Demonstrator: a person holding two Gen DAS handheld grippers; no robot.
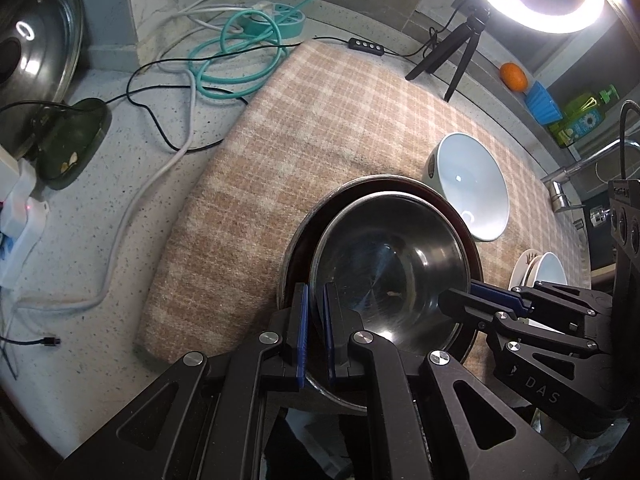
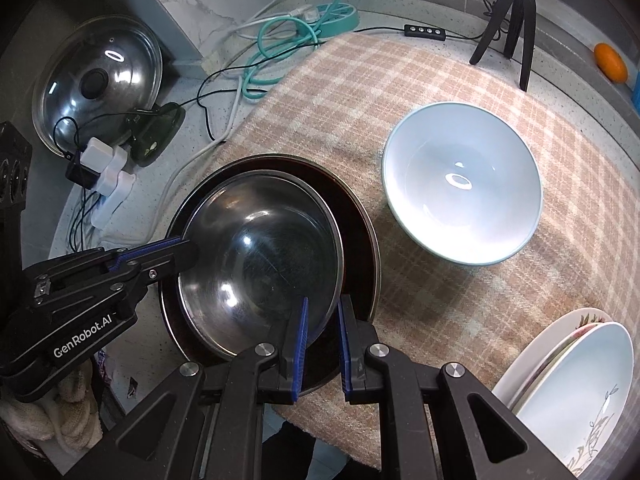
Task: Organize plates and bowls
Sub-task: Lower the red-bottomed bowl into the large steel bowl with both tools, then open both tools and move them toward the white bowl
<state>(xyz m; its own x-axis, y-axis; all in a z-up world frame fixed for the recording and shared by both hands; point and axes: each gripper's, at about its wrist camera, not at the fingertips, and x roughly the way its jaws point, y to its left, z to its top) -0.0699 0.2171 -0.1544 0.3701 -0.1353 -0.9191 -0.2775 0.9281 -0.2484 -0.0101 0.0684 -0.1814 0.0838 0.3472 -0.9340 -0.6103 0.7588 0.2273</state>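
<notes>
A steel bowl (image 1: 392,264) (image 2: 260,264) sits inside a wider dark, steel-rimmed dish (image 1: 298,240) (image 2: 360,248) on the plaid cloth. My left gripper (image 1: 316,320) is shut on the bowl's near-left rim and appears in the right wrist view (image 2: 180,246). Shut on the bowl's opposite rim is my right gripper (image 2: 323,332), which enters the left wrist view from the right (image 1: 460,300). A pale blue bowl (image 1: 468,184) (image 2: 464,192) stands upright just right of the dish. Stacked white plates (image 1: 536,272) (image 2: 576,384) lie at the near right.
The plaid cloth (image 1: 304,120) (image 2: 400,80) covers a speckled counter. Cables and a teal power strip (image 1: 280,20) lie at the back. A glass pot lid (image 2: 96,80) leans at the left. A ring-light tripod (image 2: 516,12), an orange (image 2: 610,62) and a faucet (image 1: 580,164) stand at the right.
</notes>
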